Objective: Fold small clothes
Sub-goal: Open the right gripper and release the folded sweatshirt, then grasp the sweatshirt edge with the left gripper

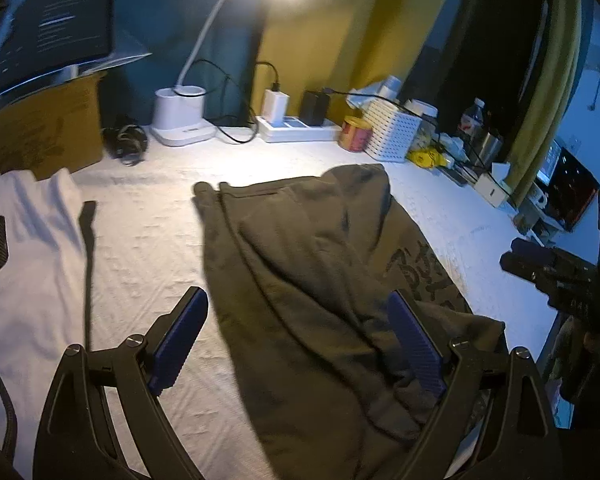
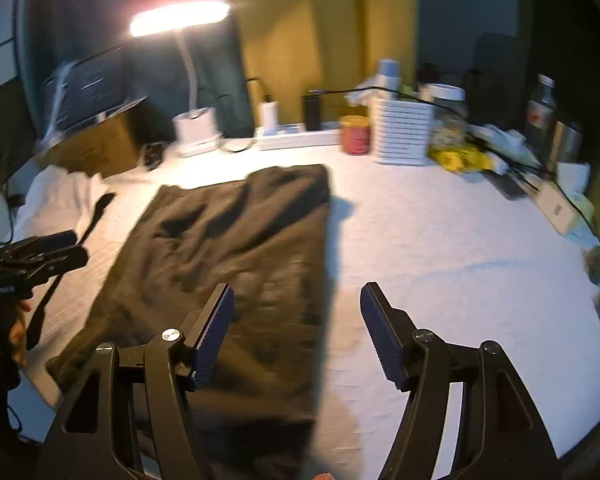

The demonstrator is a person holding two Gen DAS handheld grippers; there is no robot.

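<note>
A dark olive garment (image 1: 312,280) lies folded lengthwise on the white table cover; it also shows in the right wrist view (image 2: 236,256). My left gripper (image 1: 300,312) is open and empty, hovering over the garment's near left part. It also shows at the left edge of the right wrist view (image 2: 48,254). My right gripper (image 2: 298,304) is open and empty, above the garment's right edge. It also shows at the right edge of the left wrist view (image 1: 540,264). A white garment (image 1: 24,248) lies at the table's left.
At the back stand a lit desk lamp (image 1: 180,120), a power strip (image 1: 300,128), a red tin (image 1: 354,134), a white slatted box (image 1: 392,132) and bottles (image 2: 540,116). A cardboard box (image 1: 40,128) carries a laptop (image 1: 56,32). A black strap (image 1: 88,240) lies beside the white garment.
</note>
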